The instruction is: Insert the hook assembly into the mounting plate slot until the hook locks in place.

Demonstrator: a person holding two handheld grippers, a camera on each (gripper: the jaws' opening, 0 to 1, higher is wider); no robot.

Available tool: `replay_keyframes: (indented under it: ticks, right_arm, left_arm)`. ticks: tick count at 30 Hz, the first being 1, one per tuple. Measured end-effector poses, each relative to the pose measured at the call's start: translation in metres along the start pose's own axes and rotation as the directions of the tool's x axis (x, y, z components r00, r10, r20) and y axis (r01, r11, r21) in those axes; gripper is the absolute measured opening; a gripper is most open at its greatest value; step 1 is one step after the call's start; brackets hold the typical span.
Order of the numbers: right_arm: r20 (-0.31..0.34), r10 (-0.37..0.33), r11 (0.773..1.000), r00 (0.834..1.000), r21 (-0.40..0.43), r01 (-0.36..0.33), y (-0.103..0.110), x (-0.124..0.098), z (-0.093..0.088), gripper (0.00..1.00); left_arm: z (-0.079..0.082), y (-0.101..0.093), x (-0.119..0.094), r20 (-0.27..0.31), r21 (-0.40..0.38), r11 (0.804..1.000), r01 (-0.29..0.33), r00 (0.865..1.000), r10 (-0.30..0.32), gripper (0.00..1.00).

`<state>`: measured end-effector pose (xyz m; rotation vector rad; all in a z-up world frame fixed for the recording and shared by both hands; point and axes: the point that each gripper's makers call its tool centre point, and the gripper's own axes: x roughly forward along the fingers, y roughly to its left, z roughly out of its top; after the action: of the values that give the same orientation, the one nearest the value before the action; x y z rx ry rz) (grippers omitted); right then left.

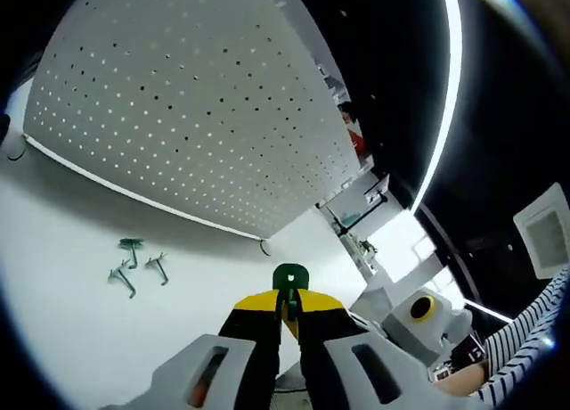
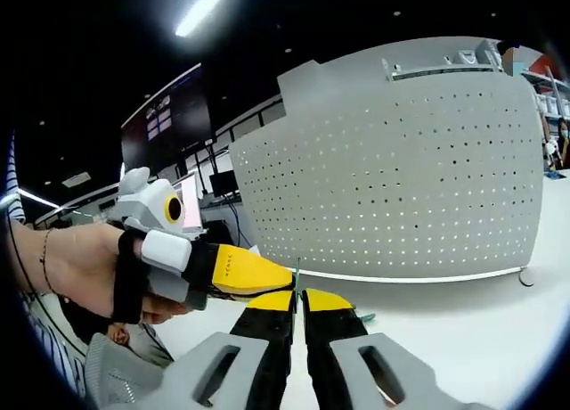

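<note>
Jaws of the left gripper [image 1: 287, 314] clamp a green hook [image 1: 289, 278] before the white pegboard [image 1: 196, 116]. Right gripper [image 2: 298, 301] jaws are closed, empty. Three hooks [image 1: 135, 266] lie on the table [image 1: 71, 276].

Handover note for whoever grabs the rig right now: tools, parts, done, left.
Left tool: shut on a green hook, its head showing above the jaw tips.
Right tool: shut, nothing visible between the jaws. The left tool sits just beside it in the right gripper view.
Pegboard: upright on the white table, no hook visible in it.
Three spare hooks lie on the table near the board's base.
Done: one hook picked up.
Left: bring it to the board, push it into a slot until it locks.
</note>
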<state>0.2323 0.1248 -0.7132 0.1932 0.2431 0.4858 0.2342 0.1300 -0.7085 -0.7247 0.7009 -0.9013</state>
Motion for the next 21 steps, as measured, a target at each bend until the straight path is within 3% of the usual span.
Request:
replay_keyframes:
  ticks: [3, 10, 13, 21]
  right_arm:
    - [0.013, -0.007, 1.0, 1.0, -0.006, 0.008, 0.0001, -0.0018, 0.0034, 0.01]
    - [0.015, -0.006, 1.0, 1.0, -0.004, 0.006, -0.0002, -0.0006, 0.0041, 0.01]
    - [0.019, -0.004, 1.0, 1.0, 0.005, 0.004, 0.0008, -0.0009, 0.0048, 0.02]
    - [0.005, -0.004, 1.0, 1.0, -0.002, 0.004, 0.0039, 0.0016, 0.0079, 0.07]
  left_arm:
    - [0.0037, -0.0011, 0.0001, 0.008, -0.039, 0.999, 0.016, 1.0, -0.015, 0.06]
    - [0.0041, -0.0023, 0.0002, 0.011, -0.036, 0.999, 0.019, 1.0, -0.019, 0.04]
    - [0.0049, -0.0029, -0.0013, 0.011, -0.082, 0.996, 0.02, 1.0, -0.019, 0.03]
    - [0.0096, -0.0046, -0.0043, 0.003, -0.048, 0.999, 0.007, 1.0, -0.007, 0.02]
